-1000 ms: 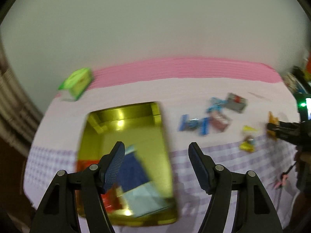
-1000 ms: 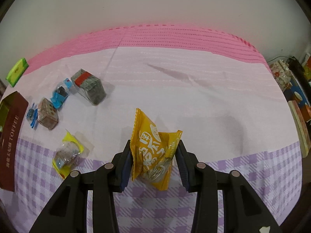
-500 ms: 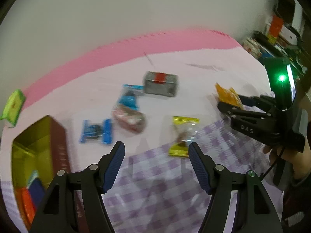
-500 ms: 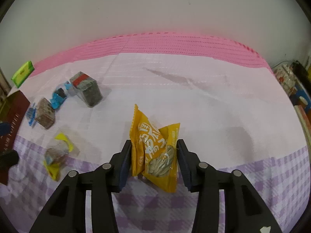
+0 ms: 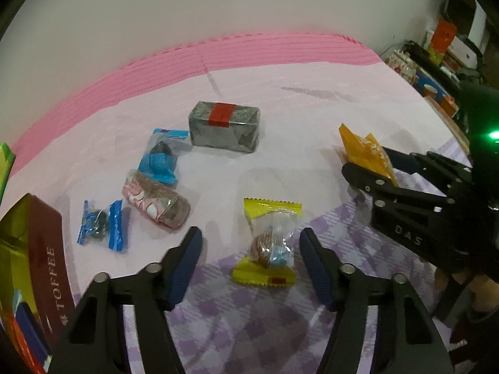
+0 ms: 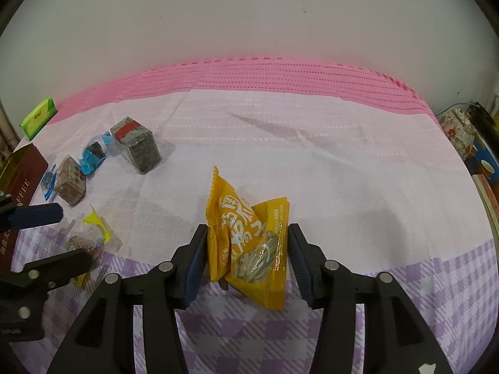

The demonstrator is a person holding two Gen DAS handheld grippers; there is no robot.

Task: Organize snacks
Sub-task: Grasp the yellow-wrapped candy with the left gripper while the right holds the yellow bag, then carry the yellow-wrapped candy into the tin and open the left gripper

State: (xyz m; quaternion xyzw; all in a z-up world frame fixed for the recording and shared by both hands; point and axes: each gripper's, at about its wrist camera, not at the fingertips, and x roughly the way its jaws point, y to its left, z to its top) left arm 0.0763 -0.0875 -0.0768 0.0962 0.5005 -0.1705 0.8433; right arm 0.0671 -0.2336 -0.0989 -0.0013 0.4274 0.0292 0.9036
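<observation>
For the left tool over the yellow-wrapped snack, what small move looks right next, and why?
Probably close on it. The left tool has just been narrowing its jaws, which stand either side of the yellow-wrapped snack without the pads pressing it yet. The snack lies flat on the tablecloth, clear of its neighbours. The right tool, loosening, has the orange packet between its jaws.

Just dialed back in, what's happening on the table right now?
A person is sorting snacks with a gripper in each hand. The right gripper has the orange seed packet between its fingers; they have just been opening, and the packet's bottom is at the cloth. The left gripper, fingers just closing, straddles the yellow-ended candy without pressing it. The grey block, blue packets and pink roll lie loose; the toffee box sits at the left.
</observation>
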